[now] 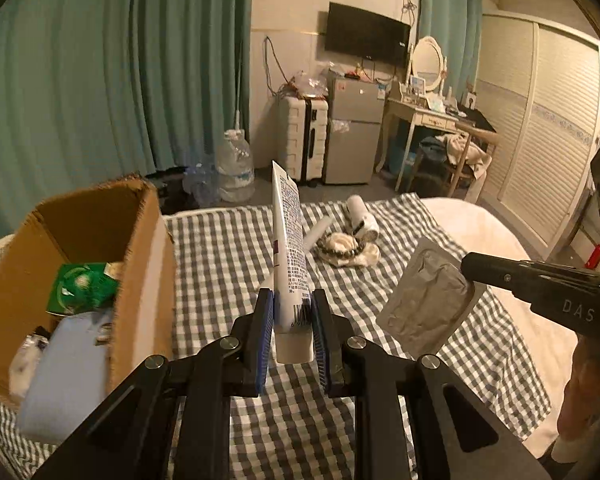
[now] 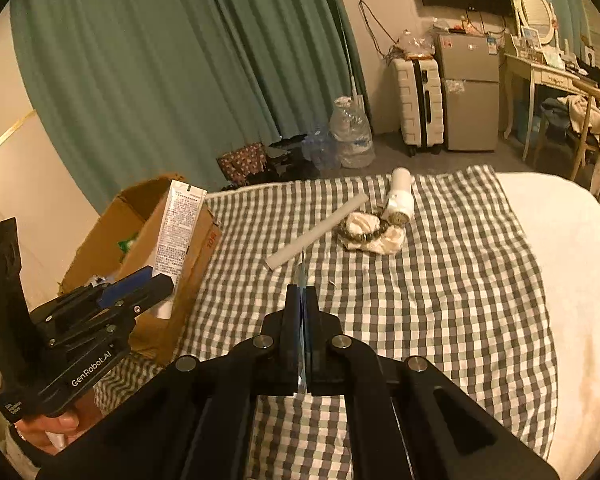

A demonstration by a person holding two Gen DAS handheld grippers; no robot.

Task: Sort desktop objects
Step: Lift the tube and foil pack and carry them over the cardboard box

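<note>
My left gripper (image 1: 293,320) is shut on a white printed tube (image 1: 290,248), which stands upright between the blue pads. It hangs just right of an open cardboard box (image 1: 140,280). In the right wrist view the same left gripper (image 2: 156,280) holds the tube (image 2: 180,228) beside the box (image 2: 196,256). My right gripper (image 2: 302,304) is shut on a flat silver foil packet (image 2: 301,276), seen edge-on there. In the left wrist view the packet (image 1: 428,300) hangs from the right gripper (image 1: 466,267) above the checked cloth (image 1: 228,248).
The box holds a green packet (image 1: 82,286) and a pale blue bottle (image 1: 68,364). On the cloth farther off lie a white stick (image 2: 318,230), a white cylinder (image 2: 399,198) and a bead bracelet on a crumpled white cloth (image 2: 370,234). White bedding (image 2: 572,264) lies to the right.
</note>
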